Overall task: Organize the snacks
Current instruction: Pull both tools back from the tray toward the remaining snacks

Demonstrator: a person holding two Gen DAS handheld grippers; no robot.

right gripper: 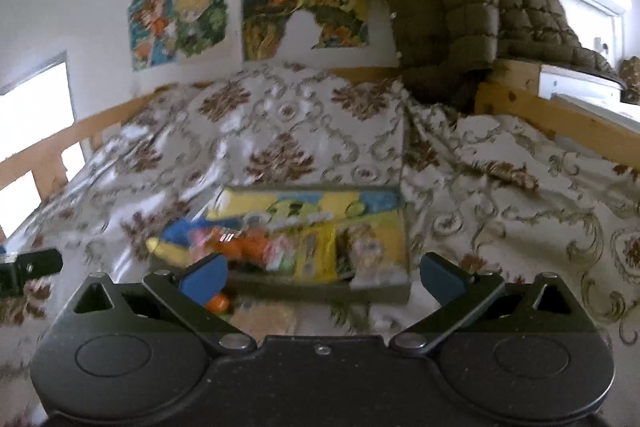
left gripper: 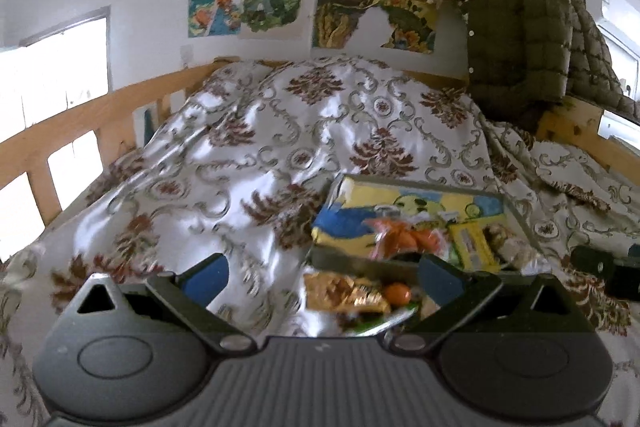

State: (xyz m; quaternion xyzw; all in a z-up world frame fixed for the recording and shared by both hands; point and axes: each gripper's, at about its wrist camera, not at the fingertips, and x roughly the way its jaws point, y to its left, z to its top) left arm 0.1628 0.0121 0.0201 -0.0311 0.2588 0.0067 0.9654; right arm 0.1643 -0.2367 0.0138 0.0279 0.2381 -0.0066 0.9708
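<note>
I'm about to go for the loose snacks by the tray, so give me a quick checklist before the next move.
1. Left gripper open and holding nothing: ok.
2. Right gripper open and holding nothing: ok.
3. Tray lies flat on the bedspread: ok.
4. Room left in the tray, at its far bare part: ok.
5. Small orange snack outside the tray, near its front wall, in view: ok.
6. Gold packet lies free of other items: cannot tell, blurred.

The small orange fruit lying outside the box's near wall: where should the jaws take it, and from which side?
Grip the orange fruit across its round middle, coming from above: the box wall stands just behind it and a gold wrapper crowds its left.
</note>
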